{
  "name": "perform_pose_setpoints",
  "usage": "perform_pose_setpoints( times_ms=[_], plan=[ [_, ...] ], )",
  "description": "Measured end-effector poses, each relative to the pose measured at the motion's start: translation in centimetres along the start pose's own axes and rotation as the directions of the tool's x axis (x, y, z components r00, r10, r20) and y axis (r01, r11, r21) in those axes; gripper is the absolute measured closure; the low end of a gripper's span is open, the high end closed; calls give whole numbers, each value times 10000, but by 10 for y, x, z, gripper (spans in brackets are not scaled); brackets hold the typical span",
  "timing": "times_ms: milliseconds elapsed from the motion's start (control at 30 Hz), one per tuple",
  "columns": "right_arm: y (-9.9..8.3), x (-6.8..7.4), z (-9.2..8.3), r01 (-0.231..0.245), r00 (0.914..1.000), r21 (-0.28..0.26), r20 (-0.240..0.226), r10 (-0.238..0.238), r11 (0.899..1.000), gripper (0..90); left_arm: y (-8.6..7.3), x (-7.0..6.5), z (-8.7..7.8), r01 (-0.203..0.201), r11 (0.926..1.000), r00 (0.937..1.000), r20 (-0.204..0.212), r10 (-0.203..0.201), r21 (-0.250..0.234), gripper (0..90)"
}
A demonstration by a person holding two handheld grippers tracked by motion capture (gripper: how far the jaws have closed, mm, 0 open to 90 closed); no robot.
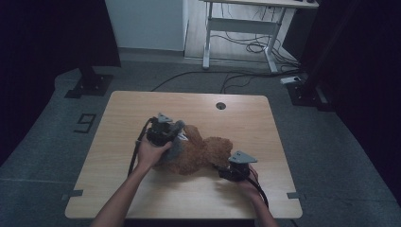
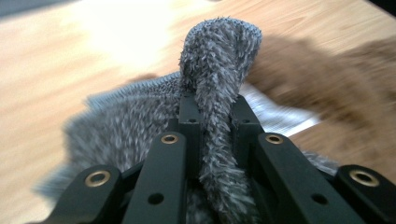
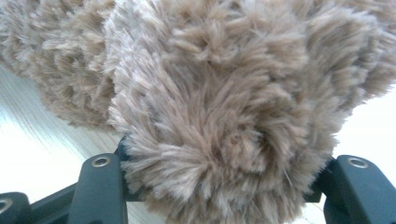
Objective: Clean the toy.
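**Both grippers on the plush toy, mid-table**

While the brown plush toy (image 1: pixel 203 153) lies near the middle of the wooden table (image 1: pixel 118 189), each gripper has a piece of it or its grey garment.

Left gripper (image 1: pixel 166 135): at the toy's left end in the high view, left hand (image 1: pixel 152 153) wrapped around its body. In the left gripper view the jaws are drawn close together, pinching a fold of grey fuzzy fabric (image 2: pixel 215 93) that rises in a loop between them and hangs back down over the linkage. More of the grey fabric spreads on the table beneath. A white label (image 2: pixel 275 114) shows just past the jaws, against the brown fur; that part is blurred.

Right gripper (image 1: pixel 227 171): at the toy's right end, near the table's front-right area, right hand (image 1: pixel 248 185) behind it. In the right gripper view the jaws stand wide apart with a thick lump of brown fur between them; fur hides the fingertips, so I can't tell if they actually press on it.

Grey cloth and brown body are touching. Floor behind has cables (image 1: pixel 246 47) and a desk frame (image 1: pixel 236 23).
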State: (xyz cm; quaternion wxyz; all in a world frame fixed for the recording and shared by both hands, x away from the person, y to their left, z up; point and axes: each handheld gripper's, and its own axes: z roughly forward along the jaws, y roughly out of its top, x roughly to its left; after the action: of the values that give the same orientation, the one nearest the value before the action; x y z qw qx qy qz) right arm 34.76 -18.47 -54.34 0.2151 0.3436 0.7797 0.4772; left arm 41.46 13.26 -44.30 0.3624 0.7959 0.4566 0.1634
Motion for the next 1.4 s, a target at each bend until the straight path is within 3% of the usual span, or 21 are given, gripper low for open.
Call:
perform_pose_setpoints(
  times_ms=[67, 133, 233, 433, 567, 667, 767, 833, 1000, 1067, 1100, 1167, 1300, 1400],
  plan=[
    [1, 0, 0, -6, 10000, 3, 29, 6, 10000, 380, -6, 10, -1, 291, 9996, 9994, 196, -291, -5, 785],
    [1, 0, 1, -37, 10000, -5, 24, 37, 10000, 380, -7, 11, -2, 365, 9993, 9987, 362, -361, -109, 784],
    [1, 0, 1, 7, 10000, 17, 58, -7, 10000, 380, 0, 0, -4, -41, 9998, 9994, 355, 48, -197, 784],
    [1, 1, 0, 80, 9999, 48, 99, -81, 10000, 380, 21, -46, 3, -966, 9947, 9908, 916, 995, -359, 785],
    [1, 1, 0, 118, 9999, 59, 110, -119, 9999, 380, 34, -91, 21, -1620, 9865, 9752, 1494, 1635, -225, 783],
    [1, 1, 0, 124, 9999, 96, 113, -125, 9999, 380, 40, -120, 30, -2328, 9723, 9638, 1291, 2334, -199, 776],
    [0, -1, 0, 104, 9999, 45, 67, -105, 9999, 380, 44, -129, 33, -2514, 9679, 9575, 1445, 2496, -58, 775],
    [0, 0, -1, 116, 9999, 40, 62, -116, 9999, 379, 44, -124, 33, -2555, 9668, 9583, 1335, 2526, 44, 776],
    [0, 0, 0, 101, 9999, 27, 63, -101, 9999, 379, 36, -86, 27, -1853, 9827, 9802, 712, 1848, 3, 781],
    [0, 0, 0, 76, 10000, -2, 56, -76, 10000, 379, 29, -59, 23, -1284, 9917, 9908, 437, 1279, 95, 784],
    [0, 0, 0, 76, 9999, -5, 66, -76, 10000, 380, 27, -51, 22, -1102, 9939, 9933, 373, 1097, 110, 786],
    [0, 1, 0, 79, 9999, -6, 72, -79, 10000, 380, 21, -32, 20, -725, 9971, 9970, 277, 719, 217, 787],
    [1, 1, 1, 29, 10000, -44, 95, -28, 10000, 380, 7, 3, 18, -313, 9980, 9978, -565, 344, 543, 788],
    [1, 1, 1, 8, 9999, -60, 116, -7, 10000, 380, 3, 12, 16, -145, 9989, 9993, -340, 160, 453, 788]
  ],
)
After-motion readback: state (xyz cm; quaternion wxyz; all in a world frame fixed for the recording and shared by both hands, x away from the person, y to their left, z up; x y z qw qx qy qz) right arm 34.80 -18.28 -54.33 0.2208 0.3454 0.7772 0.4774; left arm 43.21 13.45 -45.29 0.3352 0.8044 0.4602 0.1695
